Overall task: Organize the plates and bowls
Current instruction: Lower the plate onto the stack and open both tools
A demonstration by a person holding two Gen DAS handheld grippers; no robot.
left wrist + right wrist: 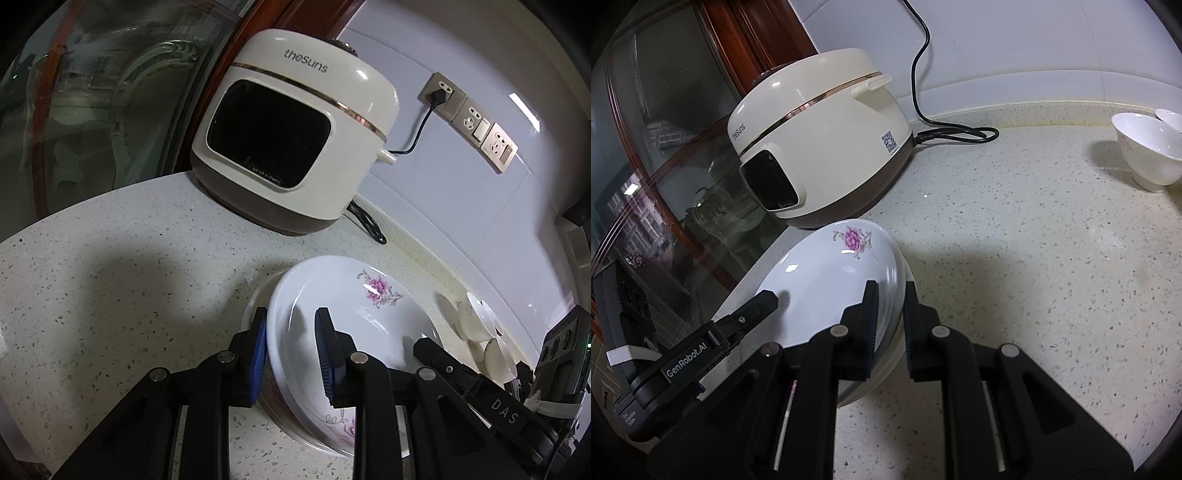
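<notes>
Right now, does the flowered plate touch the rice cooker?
Apart. In the left wrist view, a strip of bare counter shows between the flowered plate and the rice cooker.

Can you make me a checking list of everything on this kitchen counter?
Surface: speckled countertop, bare in the middle.
Job's things: flowered plate stacked on another plate; white bowls off to the right.
Clutter: rice cooker.
Grippers: left gripper straddles the plate's rim with a gap showing; right gripper pinches the opposite rim.
Cables: black cable runs from the cooker to a wall socket.
Surroundings: glass cabinet door.
</notes>
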